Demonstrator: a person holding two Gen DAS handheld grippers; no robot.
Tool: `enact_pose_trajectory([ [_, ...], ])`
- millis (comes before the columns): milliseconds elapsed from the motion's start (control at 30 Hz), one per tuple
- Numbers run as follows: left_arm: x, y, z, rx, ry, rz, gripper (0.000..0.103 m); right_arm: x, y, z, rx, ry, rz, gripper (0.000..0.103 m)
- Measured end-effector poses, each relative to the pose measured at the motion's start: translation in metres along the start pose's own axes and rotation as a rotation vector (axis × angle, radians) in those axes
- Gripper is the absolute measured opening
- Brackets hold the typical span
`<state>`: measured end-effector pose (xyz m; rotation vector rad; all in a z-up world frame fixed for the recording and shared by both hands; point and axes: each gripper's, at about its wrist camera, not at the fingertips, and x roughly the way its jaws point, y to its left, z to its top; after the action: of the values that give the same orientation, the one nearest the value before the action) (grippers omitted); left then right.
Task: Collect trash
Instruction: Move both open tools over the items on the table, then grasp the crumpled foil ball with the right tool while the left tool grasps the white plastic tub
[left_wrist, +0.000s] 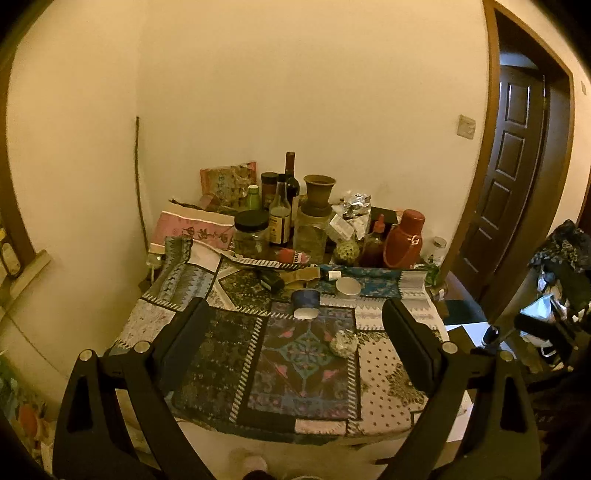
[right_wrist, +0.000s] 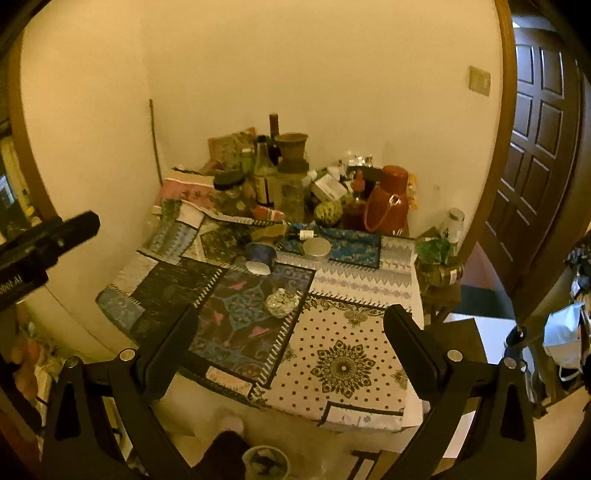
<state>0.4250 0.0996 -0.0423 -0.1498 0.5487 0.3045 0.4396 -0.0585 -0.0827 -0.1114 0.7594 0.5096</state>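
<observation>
Foil, crumpled into a small silver ball (right_wrist: 281, 302), lies alone on the dark patterned panel of the patchwork tablecloth (right_wrist: 343, 365), roughly mid-table and nearer the front edge than the clutter. It looks like the clearest piece of trash. Just behind it, toward the back edge, a blue paper cup (right_wrist: 261, 256) lies tipped on its side with its white mouth facing forward, likely trash as well, and a round metal tin (right_wrist: 316, 248) stands just beside the cup. Along the back edge against the wall stand jars, bottles, a clay pot and a red flask (right_wrist: 388, 201).

Neither tool holds anything. The right gripper (right_wrist: 291, 332) hovers over the front edge with its jaws spread wide, the foil ball just ahead of the gap between them. The left gripper (left_wrist: 295, 325) also hangs above the front edge, jaws wide and empty.

To take the ball cleanly, I would bring the right gripper straight down and forward until the fingers straddle it, keeping the tips just clear of the cloth so they do not snag and drag it. Foil crushes easily, so a gentle closing should be enough. A small bin (right_wrist: 266, 461) seems to sit on the floor below the front edge.
</observation>
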Motion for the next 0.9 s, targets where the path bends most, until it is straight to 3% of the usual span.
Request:
enact_pose_trajectory([
  [267, 0.076, 0.033, 0.035, 0.071, -0.012, -0.041, 0.094, 0.093, 0.012, 0.017, 0.091, 0.118, -0.031, 0.100],
  [367, 0.110, 0.050, 0.045, 0.068, 0.010, -0.093, 0.094, 0.135, 0.012, 0.013, 0.145, 0.193, -0.056, 0.100],
  [433, 0.137, 0.060, 0.049, 0.071, 0.045, -0.127, 0.093, 0.162, 0.010, 0.007, 0.201, 0.254, -0.072, 0.099],
  [667, 0.227, 0.079, 0.042, 0.093, 0.246, -0.229, 0.072, 0.244, -0.009, -0.017, 0.460, 0.418, -0.044, 0.090],
  [900, 0.291, 0.073, 0.016, 0.110, 0.384, -0.268, 0.064, 0.290, -0.008, -0.023, 0.528, 0.486, -0.038, 0.080],
])
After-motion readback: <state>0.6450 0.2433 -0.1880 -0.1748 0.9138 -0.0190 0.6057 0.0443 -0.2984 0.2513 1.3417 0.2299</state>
